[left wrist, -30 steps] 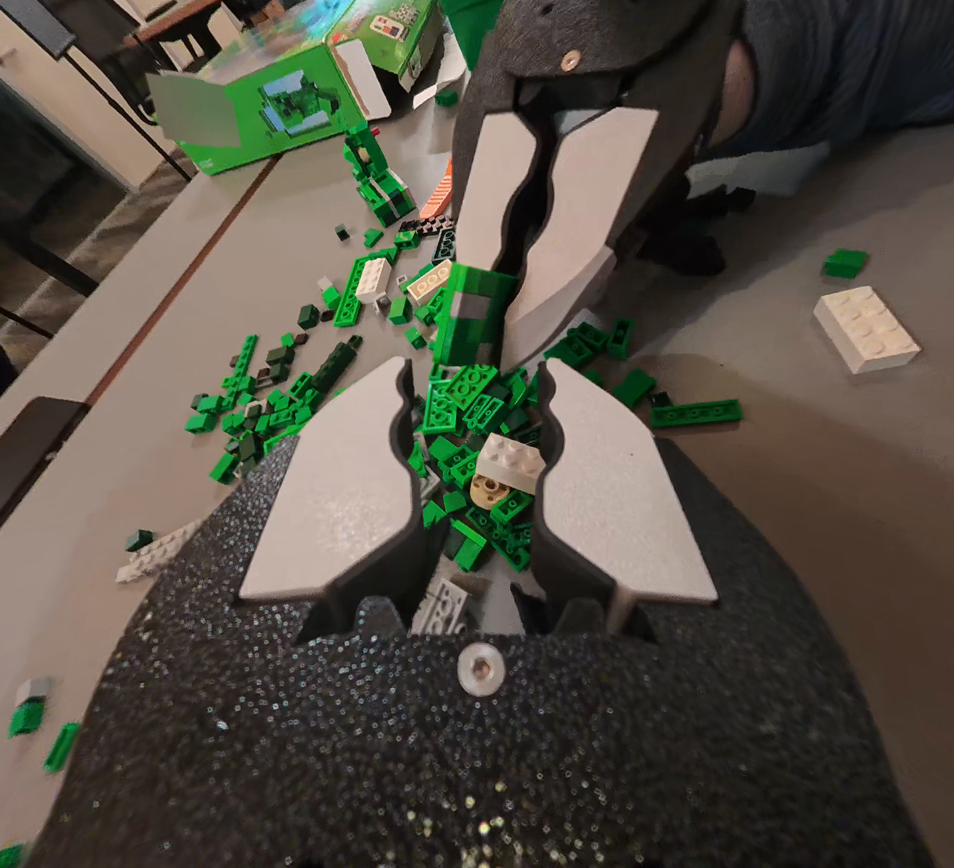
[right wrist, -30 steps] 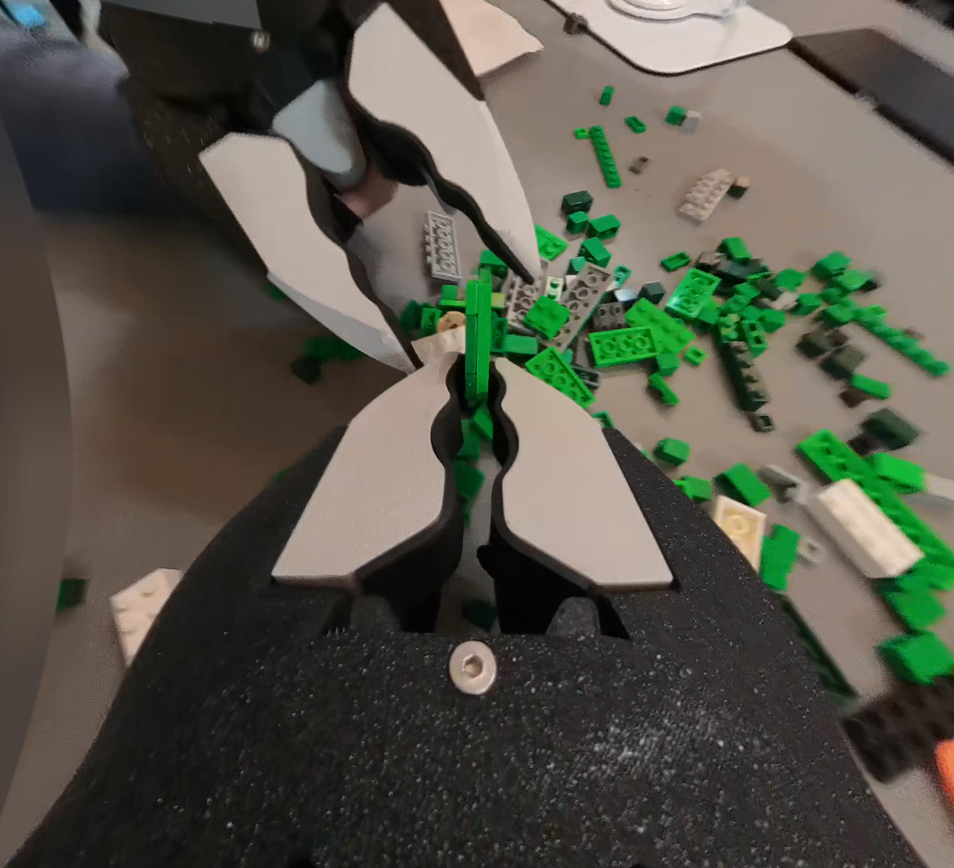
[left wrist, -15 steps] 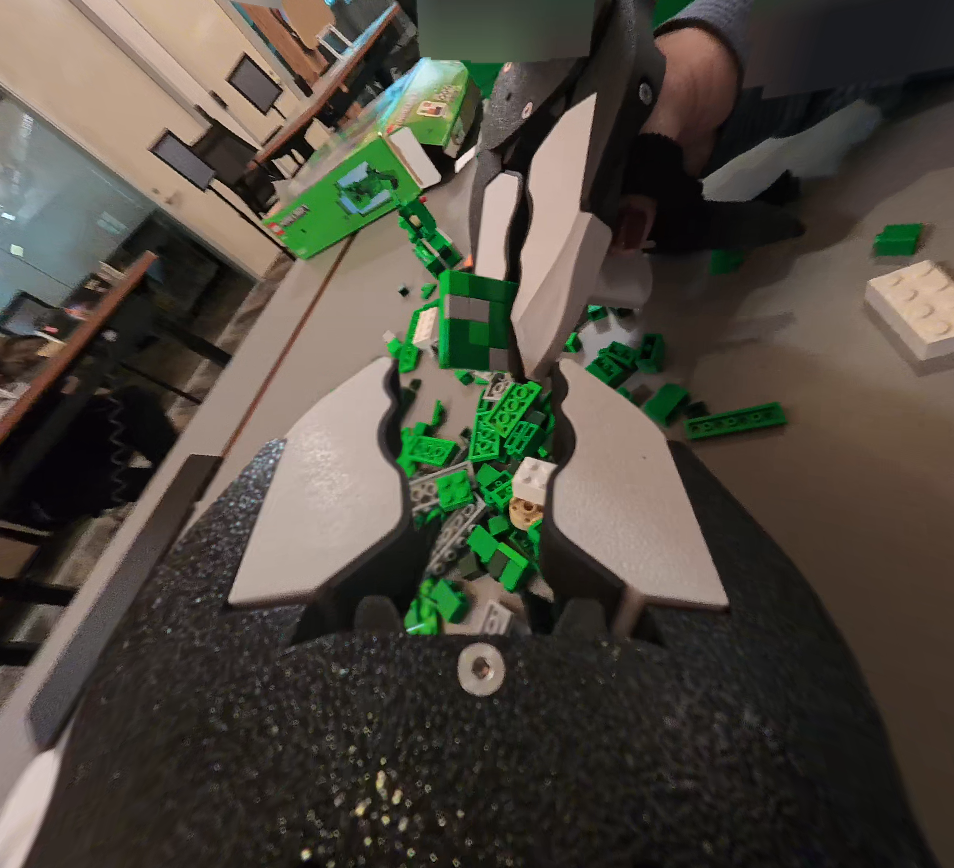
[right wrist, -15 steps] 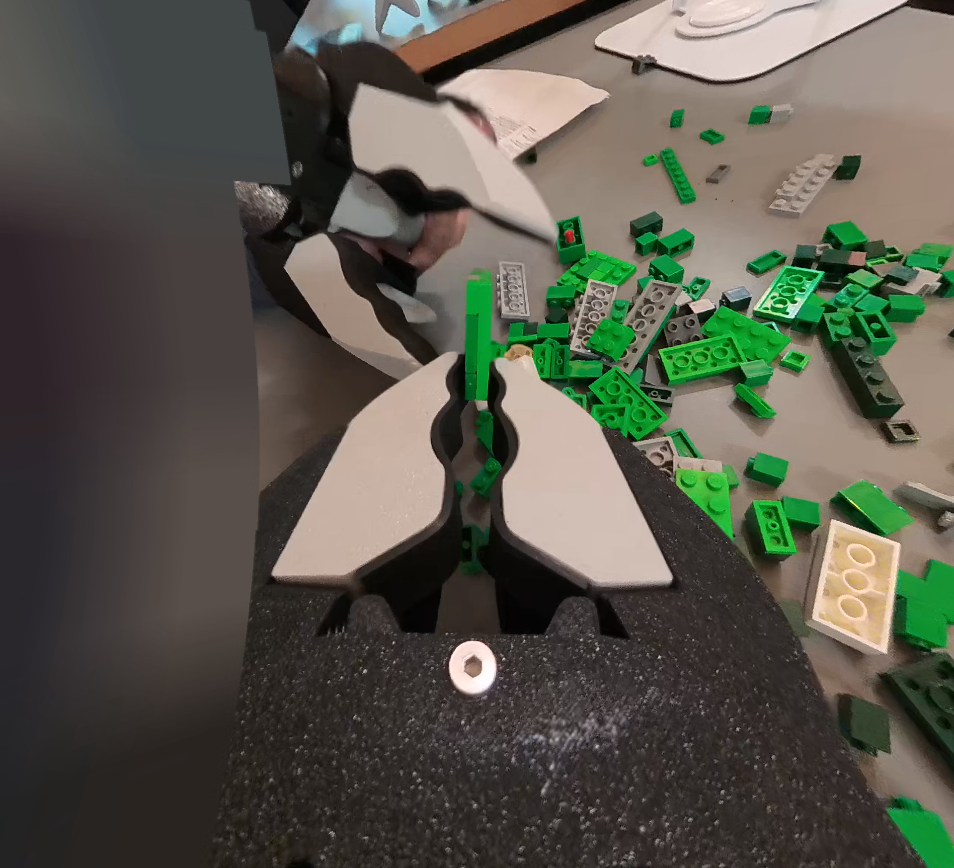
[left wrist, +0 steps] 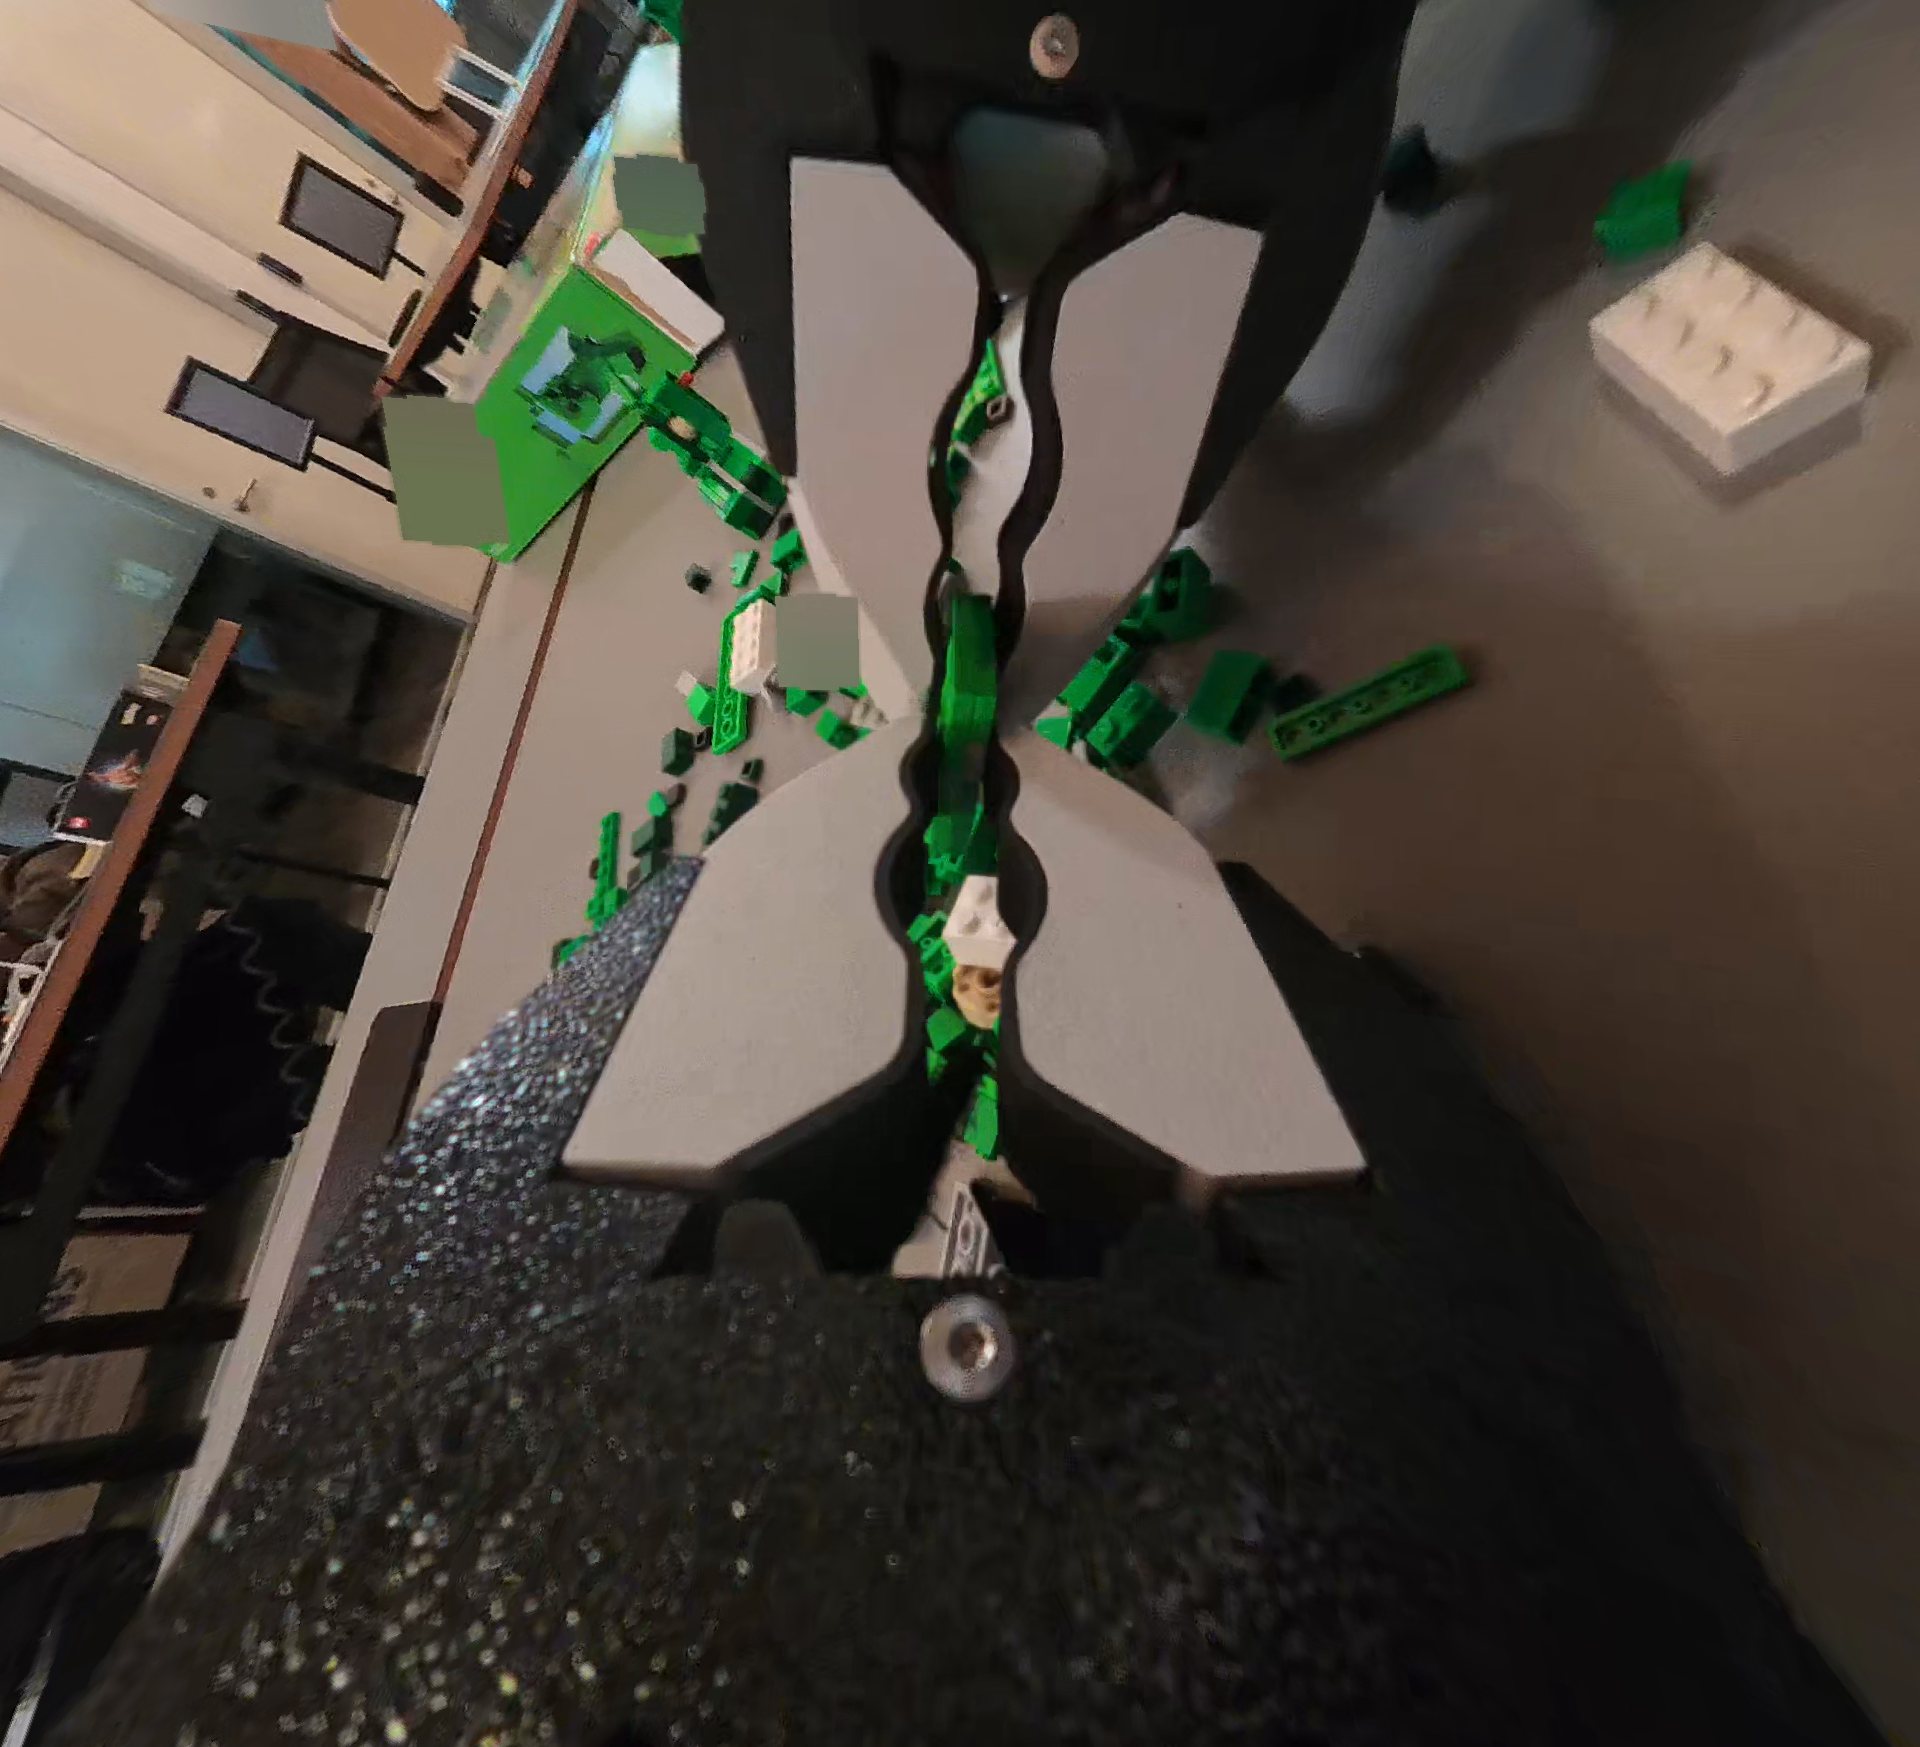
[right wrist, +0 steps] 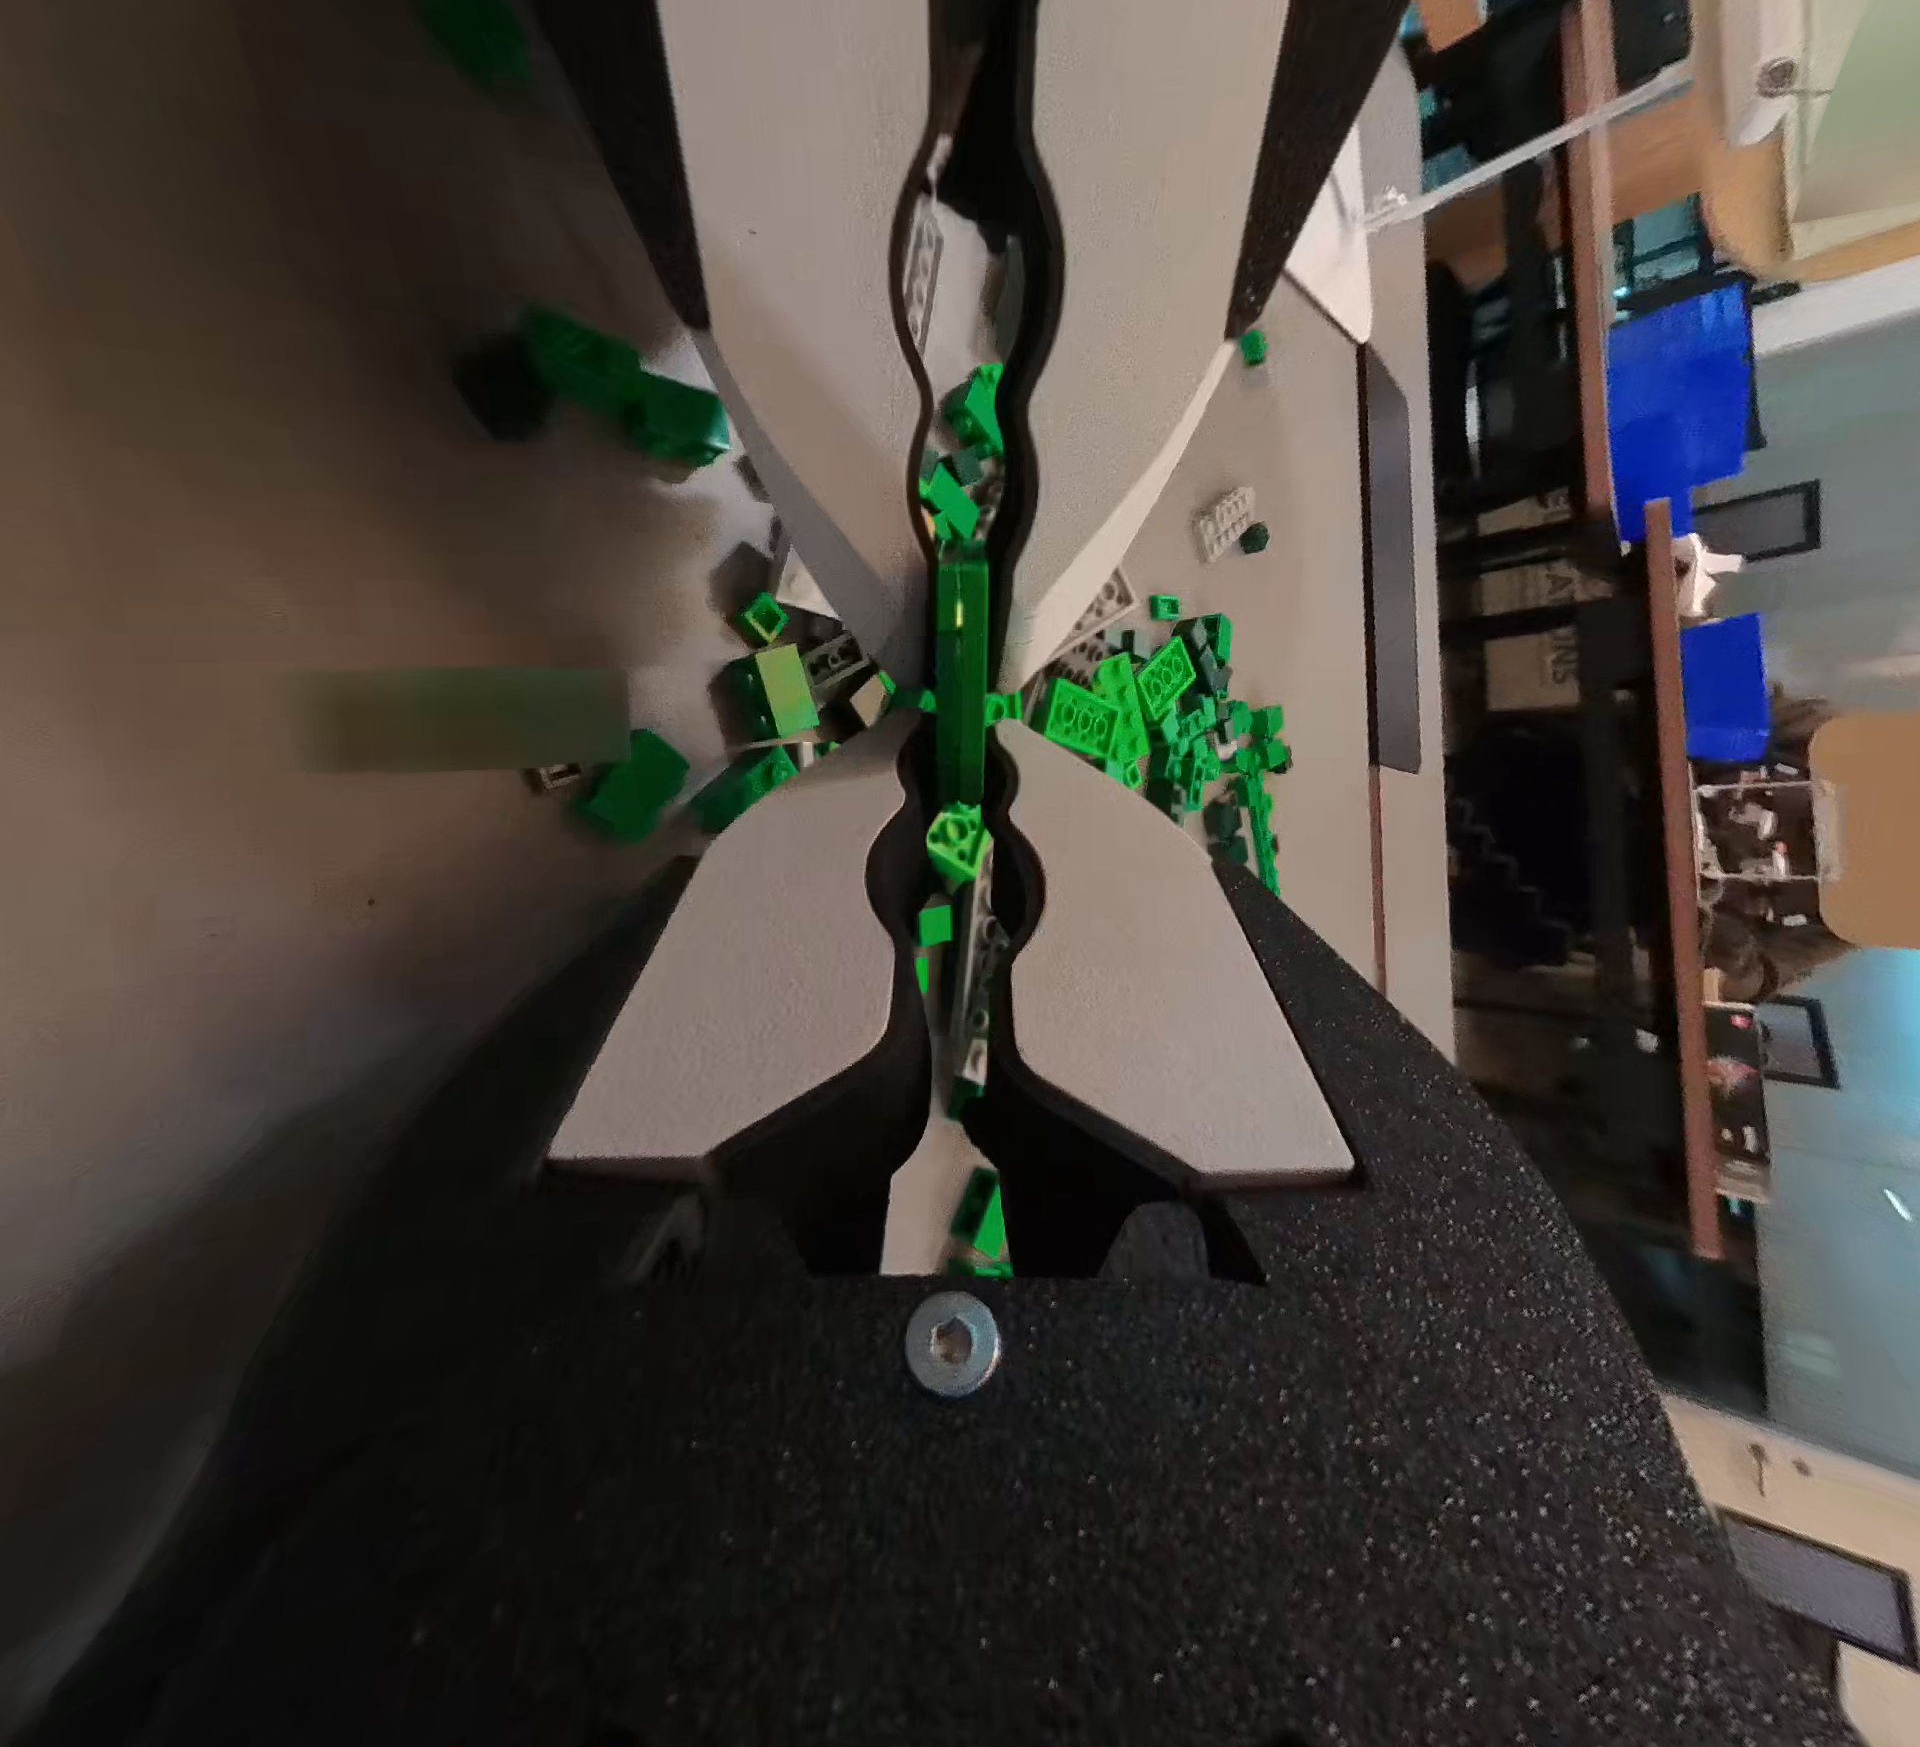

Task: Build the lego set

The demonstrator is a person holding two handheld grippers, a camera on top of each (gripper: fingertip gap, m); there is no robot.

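Dim indoor light, wide-angle warp and blur toward the edges.

We see soft, even light with no hard glare; the grey surface (left wrist: pixel 1558 918) darkens to brown shadow at the right of the left wrist view and at the left of the right wrist view. Windows far off glow bright blue. Straight lines bow strongly at the frame edges. The loose green bricks (right wrist: pixel 1164 721) look smeared, the white brick (left wrist: pixel 1730 352) soft, while the near fingers (left wrist: pixel 790 970) stay sharp.

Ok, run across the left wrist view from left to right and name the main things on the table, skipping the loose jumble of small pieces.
green box → small white brick → upright green piece → long green plate → big white brick
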